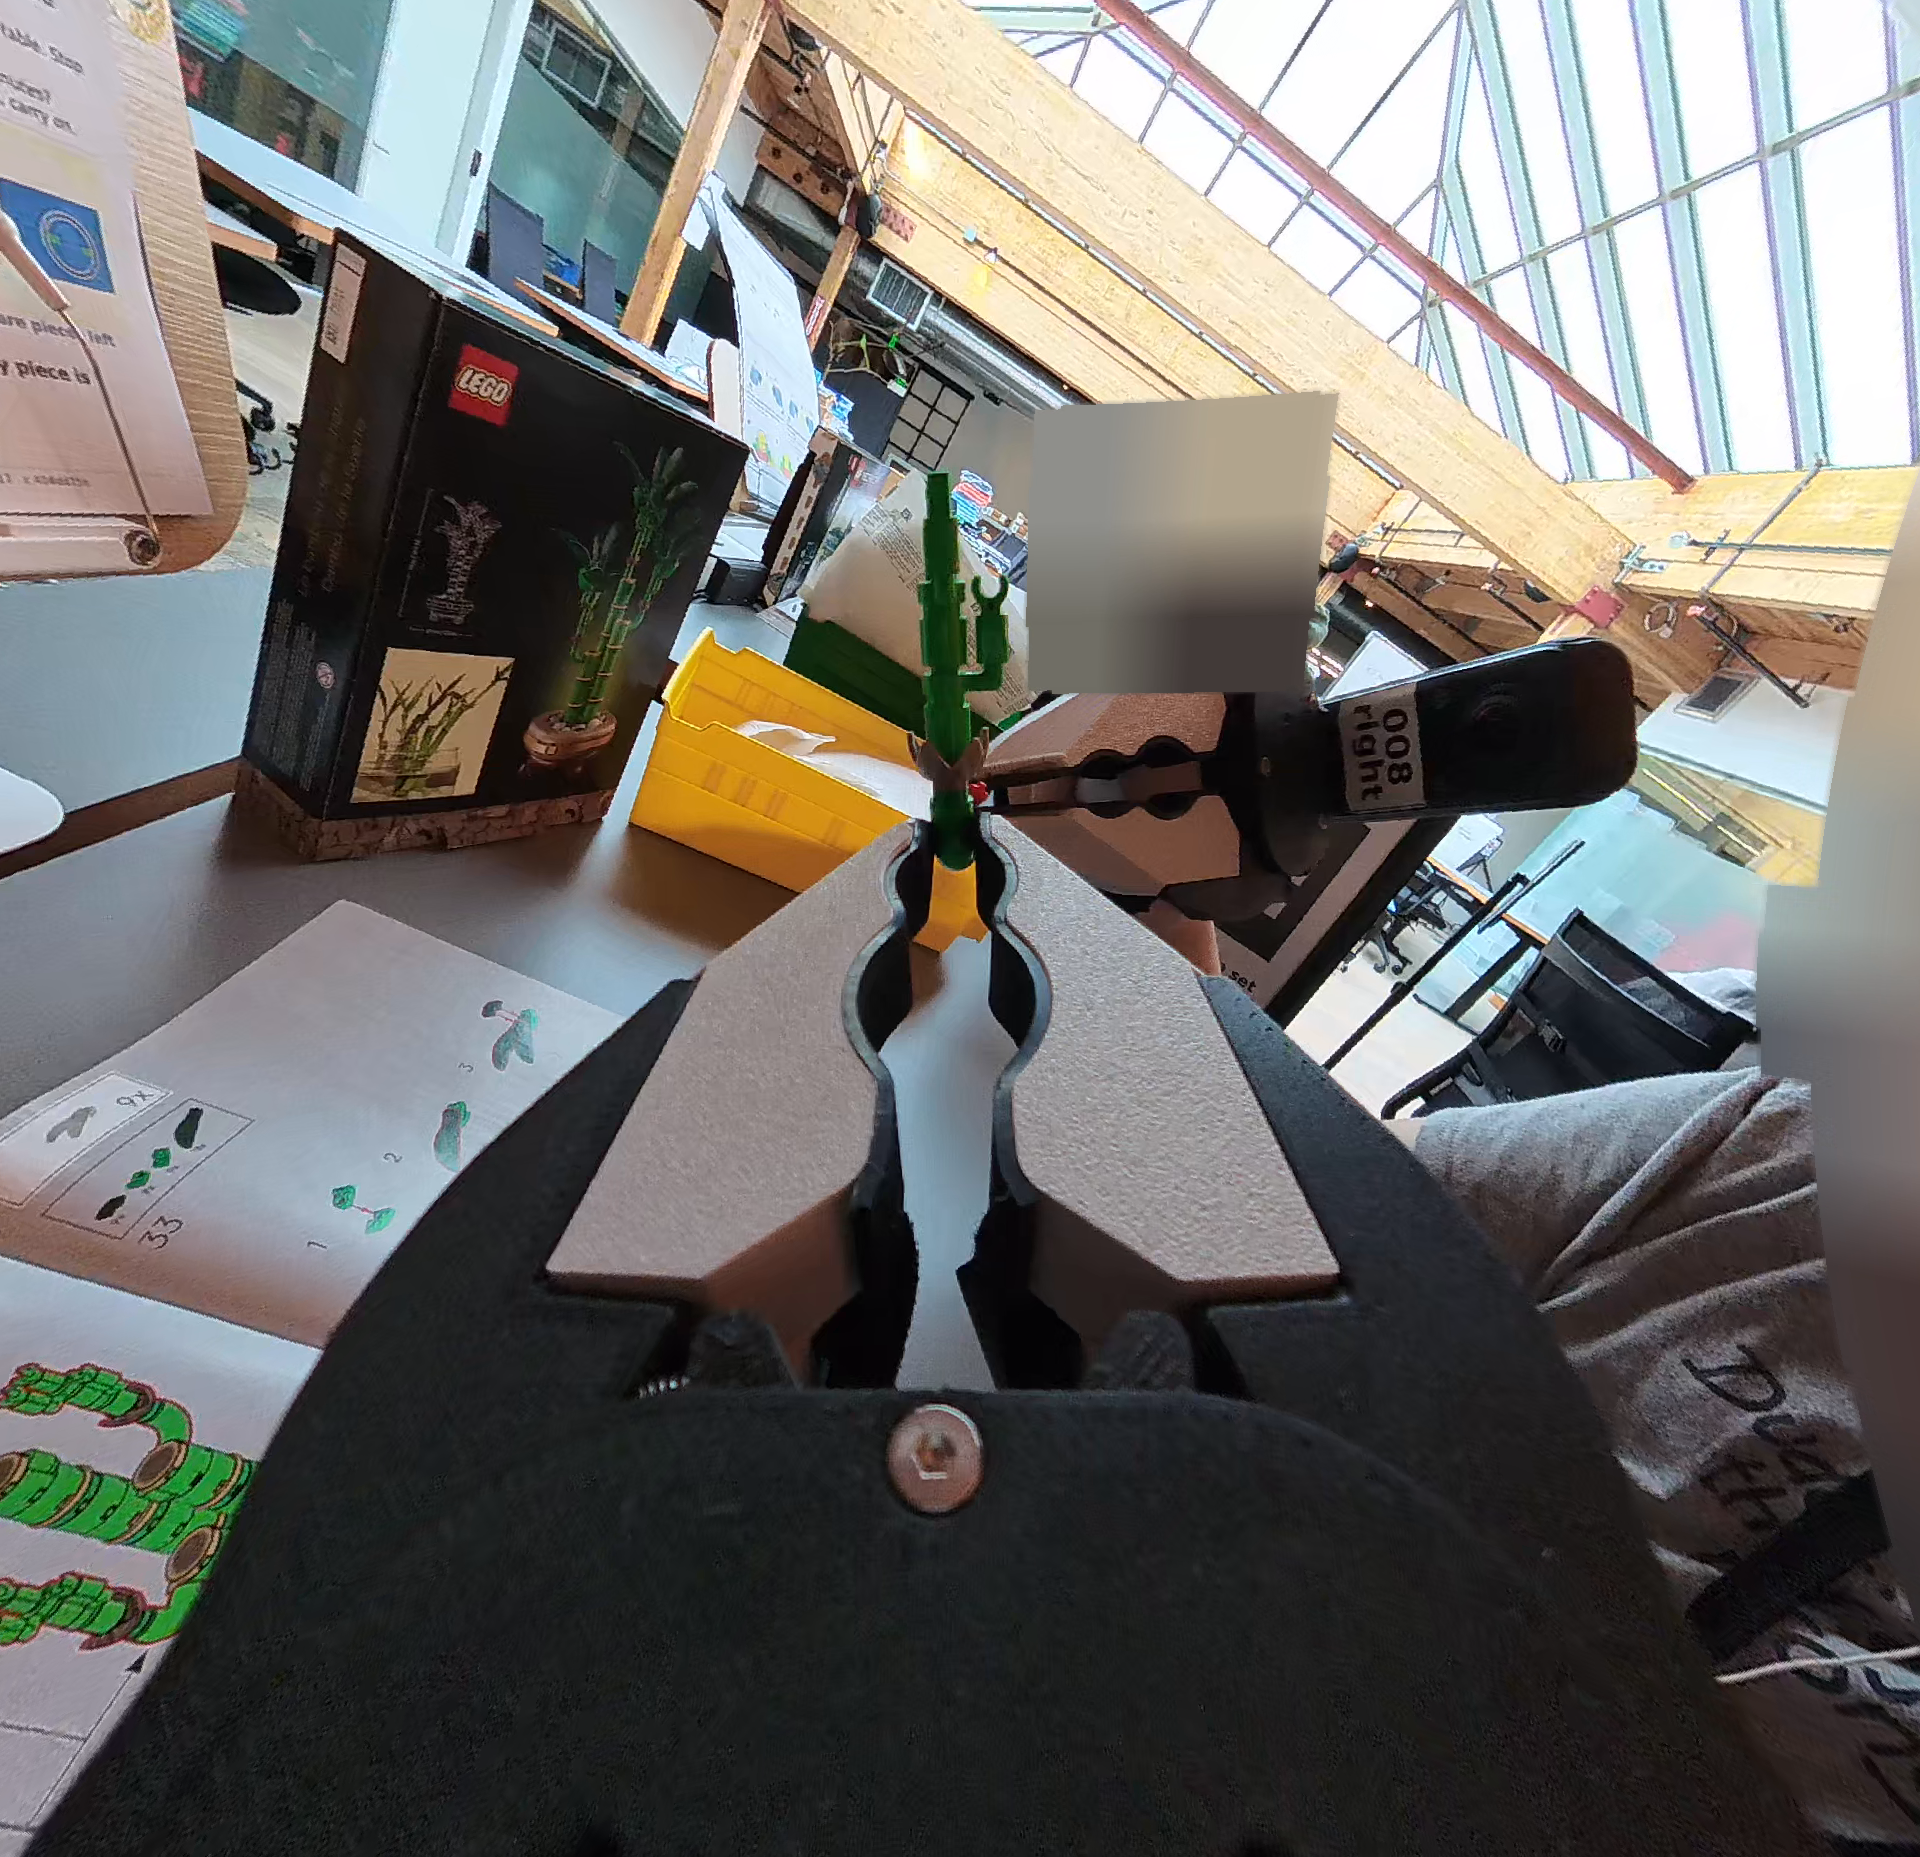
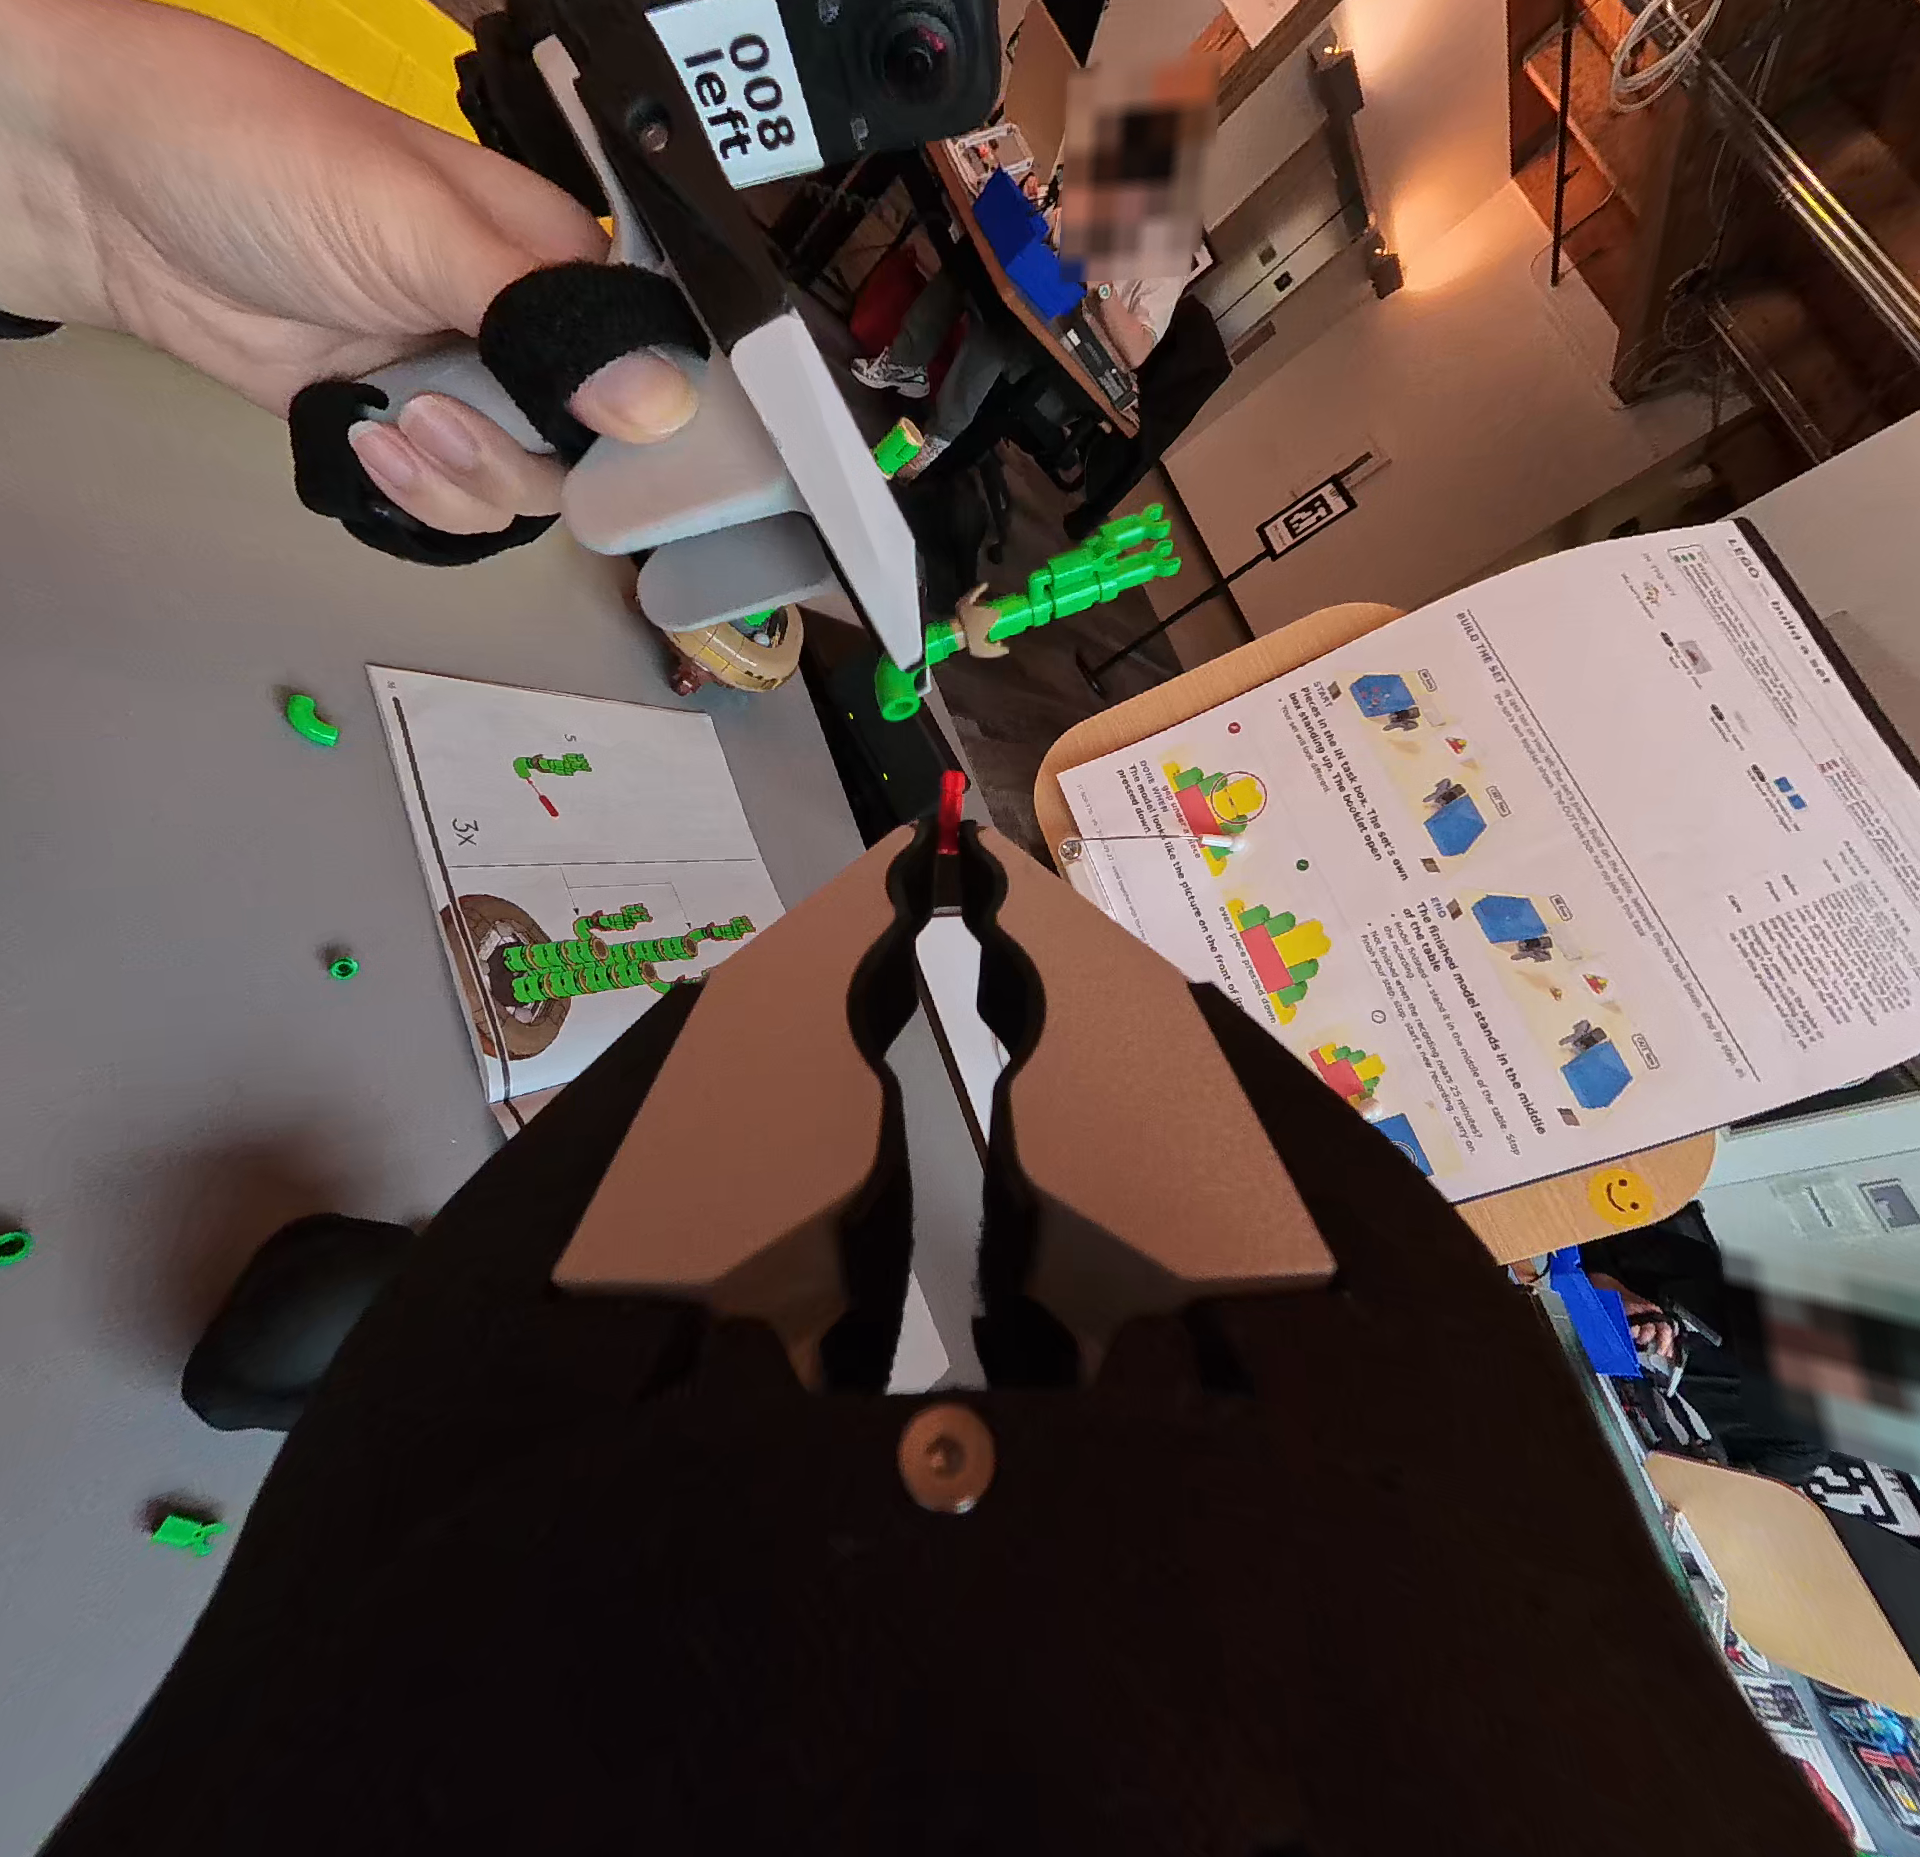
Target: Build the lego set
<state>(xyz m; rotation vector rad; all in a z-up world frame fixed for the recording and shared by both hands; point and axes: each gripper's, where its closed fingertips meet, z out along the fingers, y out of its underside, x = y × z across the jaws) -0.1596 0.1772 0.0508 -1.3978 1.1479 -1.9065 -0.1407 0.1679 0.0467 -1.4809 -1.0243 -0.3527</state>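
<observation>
L gripper (image 1: pixel 951 851) clamped on green bamboo stalk (image 1: pixel 951 654), held above grey table (image 1: pixel 125 903). R gripper (image 2: pixel 948 841) pinching small red piece (image 2: pixel 950 805) beside stalk base. Open instruction booklet (image 1: pixel 312 1069), yellow bin (image 1: pixel 769 768), black set box (image 1: pixel 468 560) on table. Timber beams, skylight (image 1: pixel 1558 114) overhead.

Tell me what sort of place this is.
Probably a shared office or workshop loft: timber roof beams under a skylight, rows of desks behind, and a worktable set up for building.
</observation>
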